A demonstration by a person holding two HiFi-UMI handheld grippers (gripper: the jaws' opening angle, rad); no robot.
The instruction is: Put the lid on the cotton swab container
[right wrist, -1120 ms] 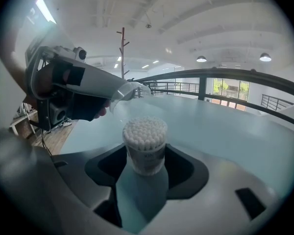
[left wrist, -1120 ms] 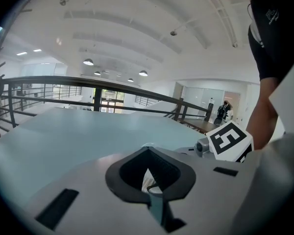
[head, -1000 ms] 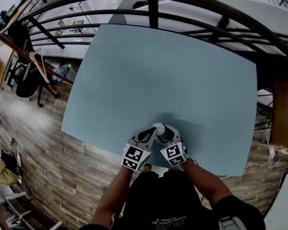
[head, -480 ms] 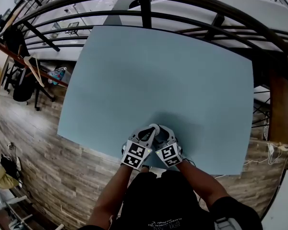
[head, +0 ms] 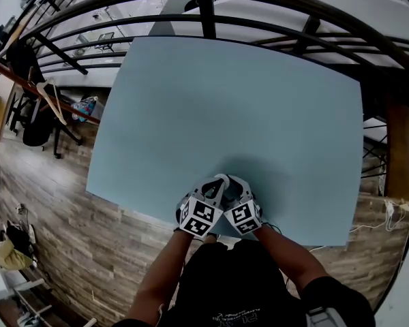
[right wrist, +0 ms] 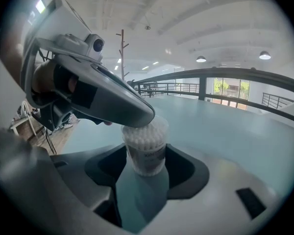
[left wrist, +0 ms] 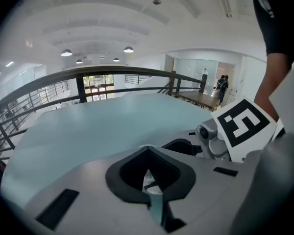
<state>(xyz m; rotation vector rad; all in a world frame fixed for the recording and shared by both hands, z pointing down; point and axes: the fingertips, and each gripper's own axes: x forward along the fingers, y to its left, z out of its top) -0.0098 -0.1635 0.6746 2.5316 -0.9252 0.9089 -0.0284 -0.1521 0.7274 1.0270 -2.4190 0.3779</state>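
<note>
No legible text, cotton swab container (right wrist: pixel 145 148) label print blurred

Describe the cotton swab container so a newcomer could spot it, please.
At the near edge of the pale blue table, two claws meet. The cotton swab container is the small clear tub packed with white swab tips, upright in the right claw, beneath the left claw.

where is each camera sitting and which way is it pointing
Head view: on the person's head, facing steeply down at the table; shows both forearms, the left gripper and right gripper.
Left gripper view: rides the left gripper, looking along its fingers, shut on the lid, across the table.
Right gripper view: rides the right gripper, facing the cotton swab container held between its fingers.
Shared: each gripper view shows the other gripper.
</note>
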